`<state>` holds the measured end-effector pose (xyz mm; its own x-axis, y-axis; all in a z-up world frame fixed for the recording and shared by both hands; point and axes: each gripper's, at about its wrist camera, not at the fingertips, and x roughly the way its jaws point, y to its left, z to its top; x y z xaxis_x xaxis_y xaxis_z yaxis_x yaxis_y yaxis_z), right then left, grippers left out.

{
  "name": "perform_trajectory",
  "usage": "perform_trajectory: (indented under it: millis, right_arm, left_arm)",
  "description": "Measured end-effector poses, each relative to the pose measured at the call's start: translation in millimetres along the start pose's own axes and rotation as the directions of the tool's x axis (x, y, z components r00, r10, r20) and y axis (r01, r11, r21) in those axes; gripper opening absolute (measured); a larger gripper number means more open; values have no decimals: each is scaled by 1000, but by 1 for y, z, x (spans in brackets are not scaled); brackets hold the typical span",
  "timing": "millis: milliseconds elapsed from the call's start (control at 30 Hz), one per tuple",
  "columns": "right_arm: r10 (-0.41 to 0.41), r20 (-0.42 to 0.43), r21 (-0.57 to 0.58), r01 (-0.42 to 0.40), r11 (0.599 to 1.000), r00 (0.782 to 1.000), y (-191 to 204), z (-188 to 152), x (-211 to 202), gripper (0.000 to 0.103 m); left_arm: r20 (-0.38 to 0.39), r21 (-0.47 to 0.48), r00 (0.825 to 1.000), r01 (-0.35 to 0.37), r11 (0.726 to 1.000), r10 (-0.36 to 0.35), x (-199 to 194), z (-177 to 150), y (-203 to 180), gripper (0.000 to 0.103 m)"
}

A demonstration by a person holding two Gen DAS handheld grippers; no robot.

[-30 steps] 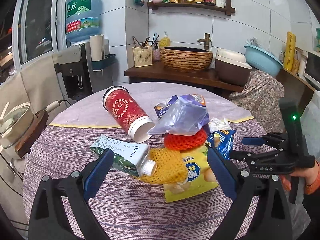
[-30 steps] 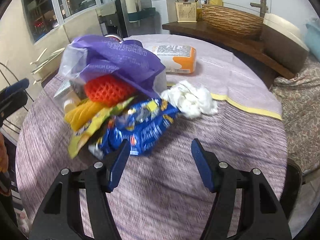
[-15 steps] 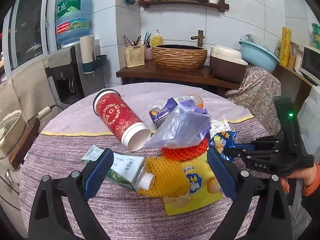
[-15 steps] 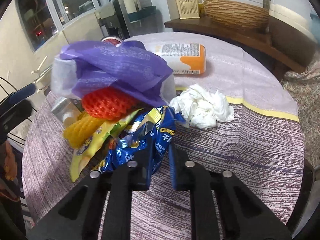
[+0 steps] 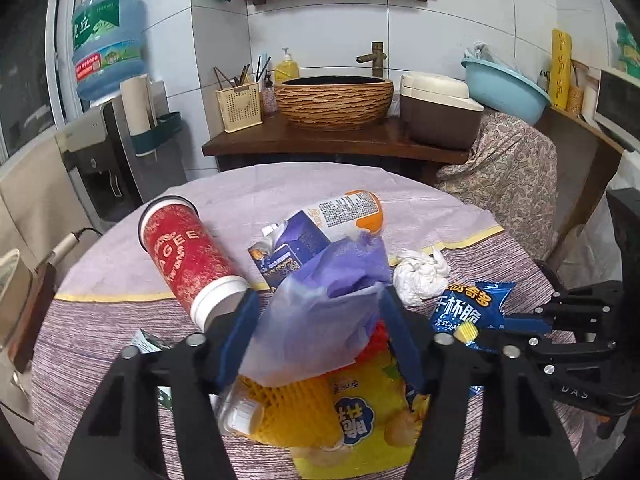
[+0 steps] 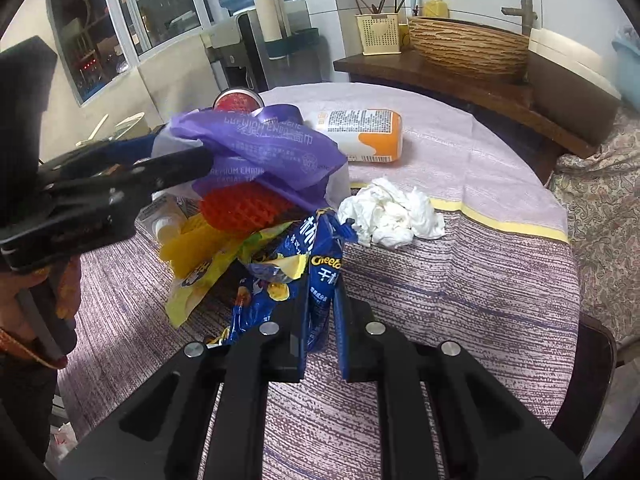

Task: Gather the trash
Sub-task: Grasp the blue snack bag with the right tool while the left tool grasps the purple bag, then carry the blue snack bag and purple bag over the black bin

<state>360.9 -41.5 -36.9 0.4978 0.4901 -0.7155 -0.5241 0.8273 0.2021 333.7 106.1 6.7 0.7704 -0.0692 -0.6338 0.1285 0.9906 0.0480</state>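
Note:
Trash lies heaped on a round table [image 5: 100, 344]. A purple plastic bag [image 5: 328, 320] tops the heap, and my left gripper [image 5: 320, 332] straddles it; the jaws are closing, with the bag filling the gap between them. Under the bag lie a red foam net [image 6: 240, 208], a yellow foam net [image 5: 288, 412] and a yellow chip bag [image 5: 360, 420]. My right gripper [image 6: 320, 320] is shut on the blue snack bag [image 6: 316, 276], whose edge stands up off the cloth. In the left wrist view the right gripper [image 5: 480, 332] comes in from the right.
A red cup [image 5: 188, 256] lies on its side at the left. An orange and white carton [image 5: 348, 212] and a dark blue carton [image 5: 288, 256] lie behind the heap, crumpled white tissue [image 6: 392, 216] beside it. A wooden counter with a woven basin [image 5: 336, 100] stands behind.
The left gripper moved forward over the heap and its jaws narrowed around the purple bag. The right gripper shut on the blue snack bag and pulled its edge upright.

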Motion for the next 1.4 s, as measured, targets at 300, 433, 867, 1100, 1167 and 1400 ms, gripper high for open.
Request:
perform_trajectory:
  millis: [300, 433, 867, 1100, 1167, 1400]
  right_arm:
    - [14, 28, 21, -15, 1000, 1000, -6, -3, -6, 12]
    - [-3, 52, 26, 1, 1000, 999, -11, -3, -17, 12]
    - [-93, 130, 82, 82, 993, 987, -48, -24, -76, 12]
    - [-183, 153, 172, 156, 973, 971, -97, -56, -123, 12]
    - [-221, 155, 206, 187, 961, 963, -116, -70, -139, 12]
    - [-315, 143, 298, 263, 918, 938, -167, -113, -182, 12]
  left_arm:
    - [47, -25, 998, 50, 998, -49, -19, -5, 0, 16]
    - [74, -27, 996, 60, 998, -58, -31, -2, -3, 14]
    - [133, 13, 975, 178, 984, -178, -49, 14, -60, 13]
    - [129, 76, 947, 287, 955, -295, -42, 24, -130, 13]
    - [125, 94, 937, 316, 944, -326, -40, 27, -153, 13]
    - [95, 110, 894, 428, 897, -439, -30, 33, -218, 13]
